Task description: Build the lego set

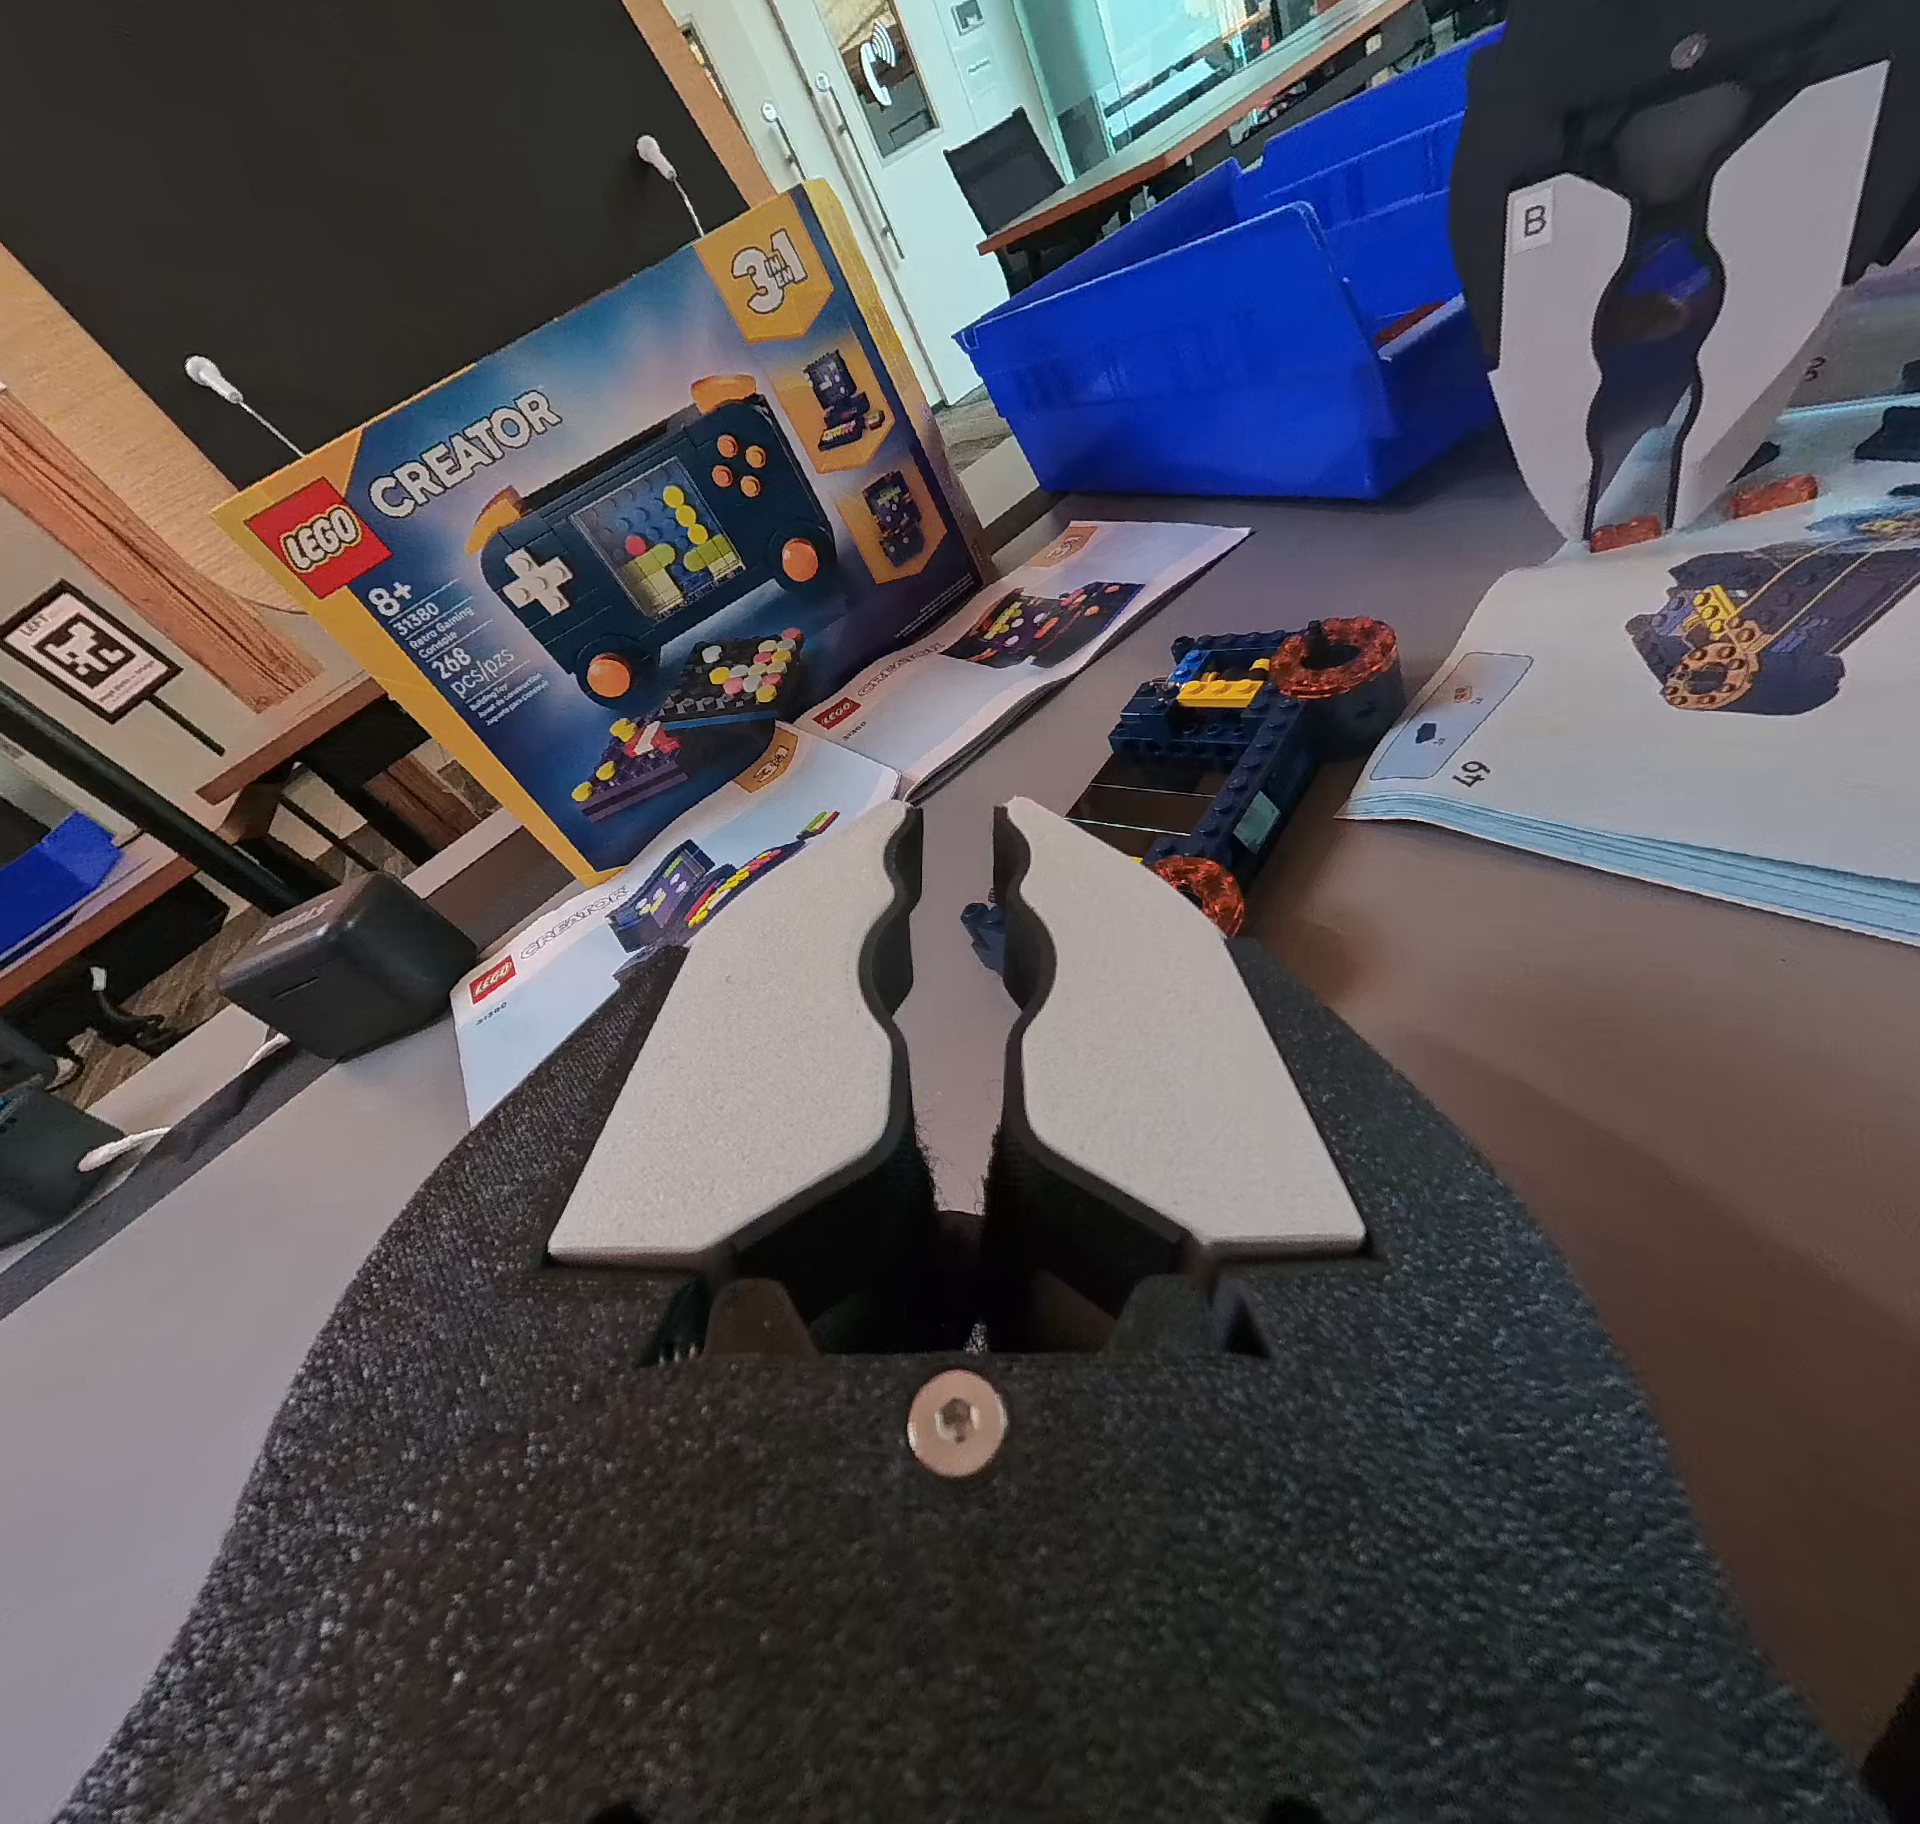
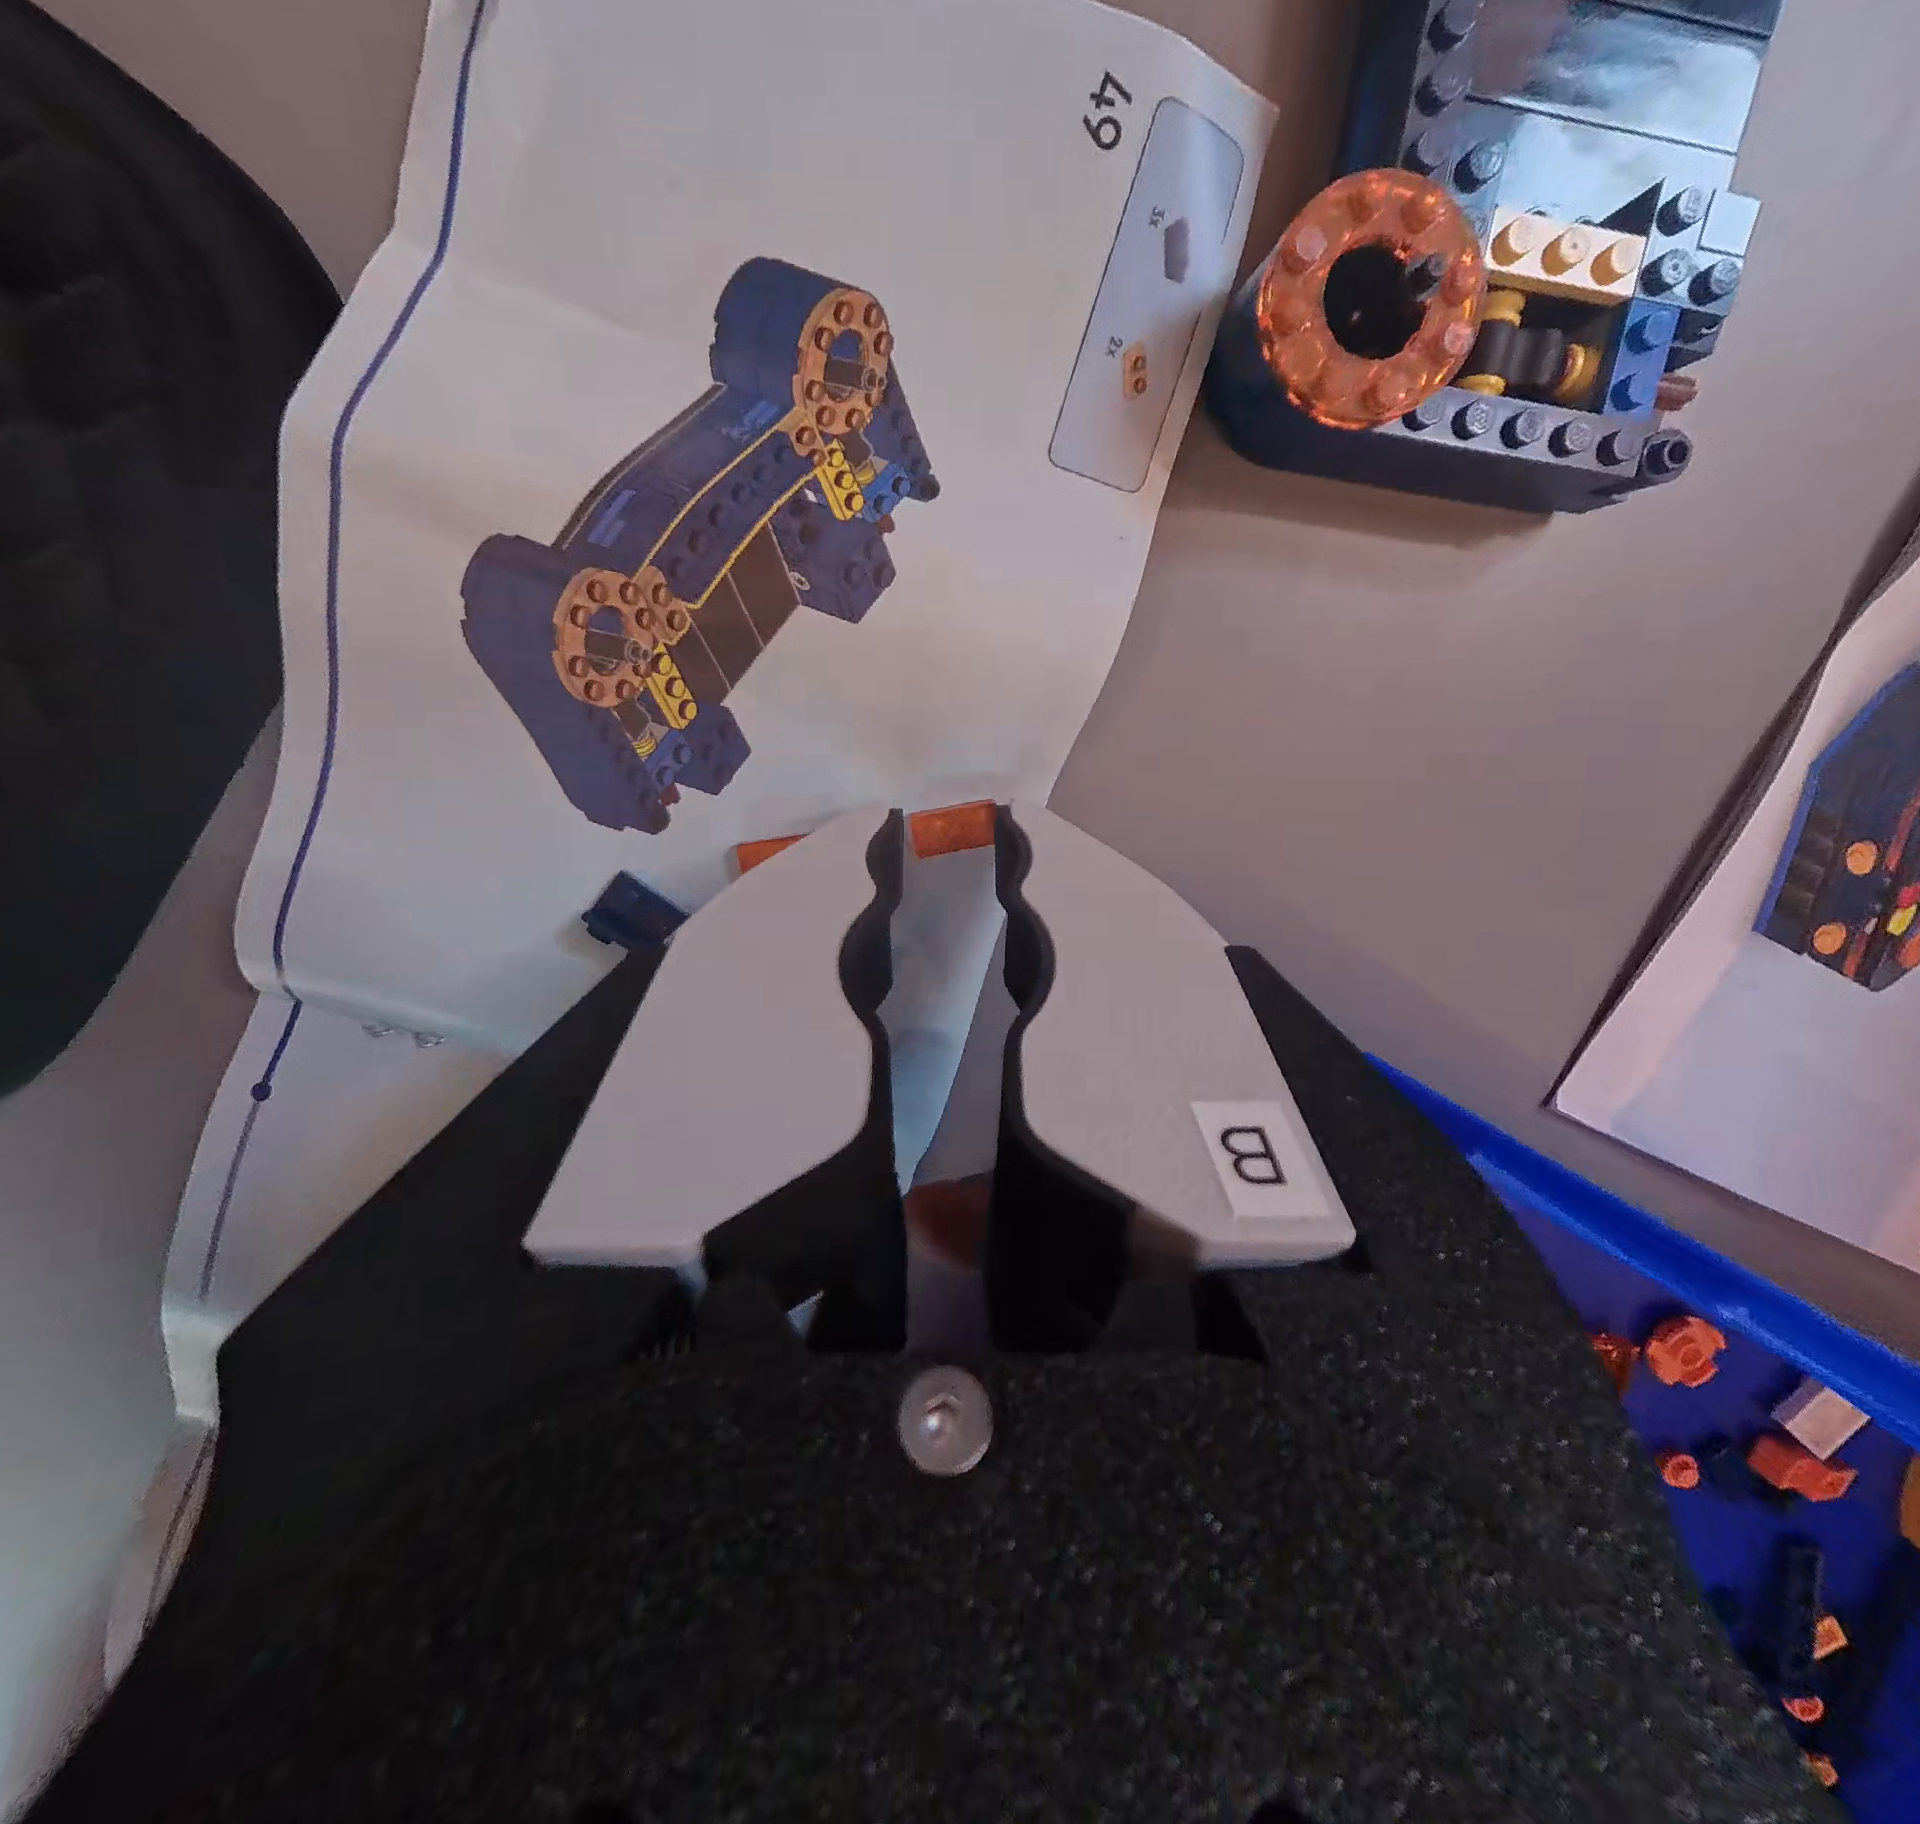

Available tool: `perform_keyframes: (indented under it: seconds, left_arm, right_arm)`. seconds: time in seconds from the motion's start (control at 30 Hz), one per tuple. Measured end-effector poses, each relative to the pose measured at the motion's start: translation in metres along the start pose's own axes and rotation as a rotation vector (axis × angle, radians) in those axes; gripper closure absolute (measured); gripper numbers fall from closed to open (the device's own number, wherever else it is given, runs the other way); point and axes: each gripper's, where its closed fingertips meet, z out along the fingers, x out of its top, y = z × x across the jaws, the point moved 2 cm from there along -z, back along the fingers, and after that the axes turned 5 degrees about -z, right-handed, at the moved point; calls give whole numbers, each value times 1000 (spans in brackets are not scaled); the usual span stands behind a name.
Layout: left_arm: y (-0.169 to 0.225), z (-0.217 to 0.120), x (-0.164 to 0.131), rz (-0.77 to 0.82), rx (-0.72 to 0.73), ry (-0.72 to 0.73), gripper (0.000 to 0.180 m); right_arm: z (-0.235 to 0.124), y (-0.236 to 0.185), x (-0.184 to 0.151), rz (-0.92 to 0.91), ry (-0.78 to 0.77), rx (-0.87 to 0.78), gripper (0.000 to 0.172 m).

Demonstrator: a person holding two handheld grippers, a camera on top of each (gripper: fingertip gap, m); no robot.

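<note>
The right gripper (image 2: 948,824) stands tip-down on an open instruction booklet (image 2: 727,164), its jaws closed around a small translucent orange brick (image 2: 951,829); whether both pads press it cannot be told. A second orange brick (image 2: 769,852) and a dark blue piece (image 2: 623,917) lie just beside it. The left gripper (image 1: 956,818) hovers low over the grey table (image 1: 1558,1151), jaws slightly parted, grasping nothing; a small dark blue piece (image 1: 982,927) lies beneath its right finger. A half-built dark blue brick model (image 1: 1247,725) sits between booklet and toy box (image 1: 582,548).
</note>
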Motion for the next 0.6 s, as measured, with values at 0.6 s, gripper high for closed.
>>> perform_keyframes:
  seconds: [0.6]
  left_arm:
    - [1,0,0,5,-3,-3,168]
  right_arm:
    - [2,3,-3,-22,-40,41,156]
